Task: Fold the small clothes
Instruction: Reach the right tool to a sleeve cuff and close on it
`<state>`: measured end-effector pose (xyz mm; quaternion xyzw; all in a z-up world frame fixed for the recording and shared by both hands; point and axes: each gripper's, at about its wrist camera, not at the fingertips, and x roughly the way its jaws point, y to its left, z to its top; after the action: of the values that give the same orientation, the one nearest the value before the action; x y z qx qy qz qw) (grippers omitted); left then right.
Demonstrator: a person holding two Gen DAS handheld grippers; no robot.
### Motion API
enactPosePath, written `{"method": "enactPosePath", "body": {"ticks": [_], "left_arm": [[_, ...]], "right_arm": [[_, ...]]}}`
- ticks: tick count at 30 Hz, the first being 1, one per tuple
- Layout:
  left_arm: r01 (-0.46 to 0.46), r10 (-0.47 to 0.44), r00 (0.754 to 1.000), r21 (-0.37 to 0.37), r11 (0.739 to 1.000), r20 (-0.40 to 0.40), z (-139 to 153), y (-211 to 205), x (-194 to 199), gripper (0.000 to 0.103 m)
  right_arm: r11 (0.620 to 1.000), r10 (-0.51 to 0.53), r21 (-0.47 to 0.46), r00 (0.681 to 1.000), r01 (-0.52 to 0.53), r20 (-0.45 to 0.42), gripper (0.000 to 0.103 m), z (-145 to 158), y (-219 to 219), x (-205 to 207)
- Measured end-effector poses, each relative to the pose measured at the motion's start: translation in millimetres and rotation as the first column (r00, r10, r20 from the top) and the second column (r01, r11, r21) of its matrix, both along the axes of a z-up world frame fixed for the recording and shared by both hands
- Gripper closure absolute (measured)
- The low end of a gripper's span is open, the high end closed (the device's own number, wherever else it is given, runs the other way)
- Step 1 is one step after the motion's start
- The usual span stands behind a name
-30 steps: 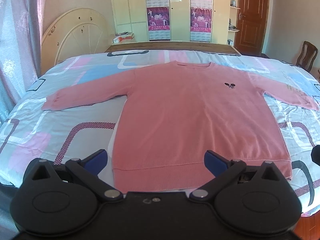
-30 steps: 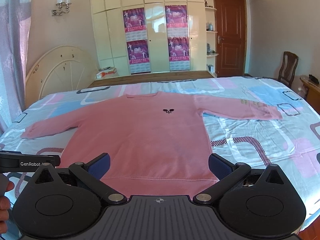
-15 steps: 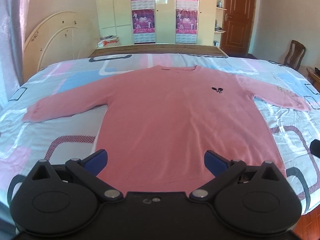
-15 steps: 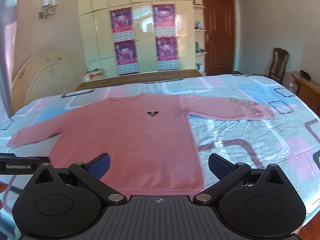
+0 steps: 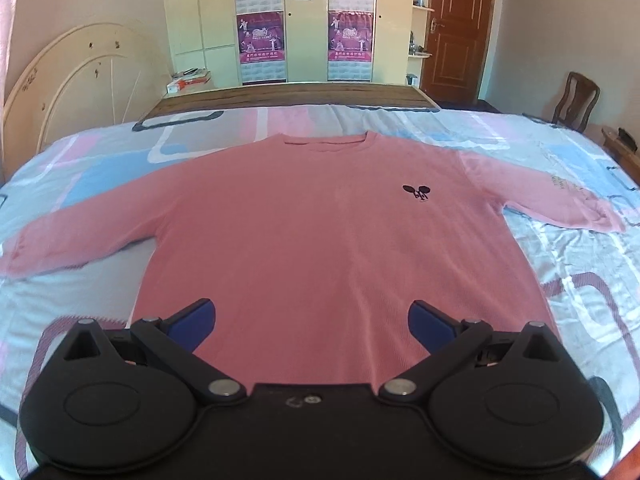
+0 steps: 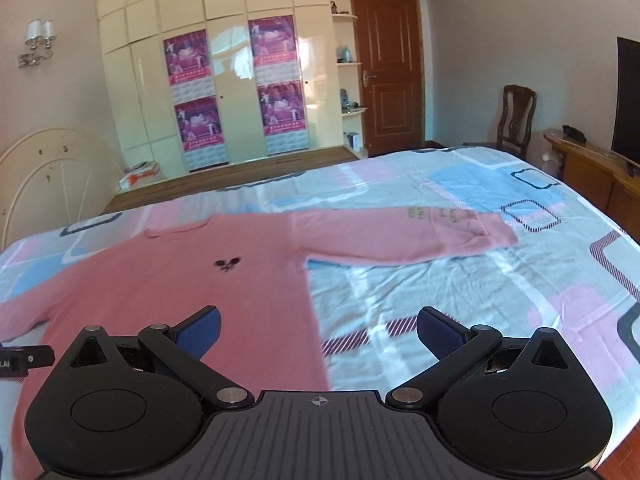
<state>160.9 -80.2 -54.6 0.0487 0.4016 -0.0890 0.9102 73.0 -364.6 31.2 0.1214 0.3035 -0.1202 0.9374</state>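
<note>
Left gripper [image 5: 311, 320] first: seen through its own camera, it hung above the near end of the pink sweater [image 5: 332, 232], its blue-padded jaws spread wide with nothing between them but the cloth below. Whether the pads touched the knit I could not tell. The sweater lay flat and face up on the bed [image 5: 592, 280], collar pointing toward the far wooden footboard, both sleeves stretched out to the sides — one toward the left edge, the other ending in a slightly bunched cuff on the right. A small dark logo [image 5: 417, 193] sat on the chest, right of centre. The bedsheet under it was patterned in pale blue, pink and white with dark outlined squares. Beyond the bed stood a cream wardrobe [image 5: 304, 20] with purple posters on its doors, a brown door [image 5: 456, 28] to the right, and a wooden chair [image 5: 576, 100] near the wall.

From the right wrist camera, the right gripper [image 6: 318, 330] was likewise held apart and empty, poised over the sweater's [image 6: 180, 292] right side edge, so that one pad hovered above pink knit and the other above bare sheet [image 6: 460, 280]. The right sleeve [image 6: 400, 236] ran away across the bed, faint lettering near its cuff. The logo [image 6: 228, 264] showed ahead and left. A dark strip of the other tool poked in at the left border — too cropped to read. A dark screen [image 6: 628, 100] stood on a wooden cabinet at the far right.
</note>
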Motion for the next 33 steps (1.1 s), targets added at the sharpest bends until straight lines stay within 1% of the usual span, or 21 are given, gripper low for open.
{"method": "enactPosePath", "body": {"ticks": [4,10,15,17,18,22,25,27,31,33], "left_arm": [[0.004,-0.005,1.000,0.018,1.000,0.012,-5.8,-20.5,21.6,0.001],[-0.024,0.024,0.999,-0.013,1.000,-0.042,-19.4,-42.5,60.6,0.001],[-0.033,0.033,0.999,0.022,0.999,-0.033,-32.4,-65.4,88.1,0.001],[-0.032,0.033,0.999,0.024,0.999,-0.033,-38.9,-73.2,99.5,0.003],[-0.031,0.032,0.999,0.023,0.999,-0.036,-42.4,-76.9,104.9,0.003],[-0.033,0.035,0.998,0.038,0.999,-0.047,-53.5,-92.2,125.4,0.004],[-0.037,0.040,0.998,0.058,0.998,-0.055,-61.9,-102.0,140.2,0.004],[-0.038,0.042,0.997,0.068,0.997,-0.061,-67.1,-108.2,148.5,0.004],[-0.039,0.043,0.998,0.085,0.996,-0.047,-72.1,-116.1,159.4,0.004],[-0.043,0.047,0.998,0.080,0.996,-0.050,-73.8,-116.9,164.5,0.004]], "right_arm": [[1.000,-0.007,0.013,1.000,0.007,-0.006,0.001,-9.1,-29.3,24.6],[0.998,-0.040,0.051,0.999,0.042,-0.033,0.001,-29.9,-80.8,59.5],[0.994,-0.093,0.054,0.993,0.096,-0.068,0.002,-50.8,-125.7,84.4],[0.992,-0.115,0.049,0.990,0.119,-0.084,0.019,-60.4,-144.9,93.8],[0.990,-0.125,0.051,0.987,0.130,-0.101,0.022,-66.2,-155.4,99.8],[0.977,-0.187,0.074,0.973,0.198,-0.137,0.022,-85.7,-199.4,117.1],[0.966,-0.235,0.072,0.957,0.250,-0.171,0.022,-100.0,-226.6,129.2],[0.956,-0.259,0.091,0.946,0.280,-0.196,0.022,-111.3,-244.9,137.2],[0.935,-0.295,0.129,0.926,0.330,-0.236,0.022,-133.0,-274.0,150.4],[0.923,-0.317,0.139,0.916,0.358,-0.247,0.022,-141.2,-284.8,155.3]]}}
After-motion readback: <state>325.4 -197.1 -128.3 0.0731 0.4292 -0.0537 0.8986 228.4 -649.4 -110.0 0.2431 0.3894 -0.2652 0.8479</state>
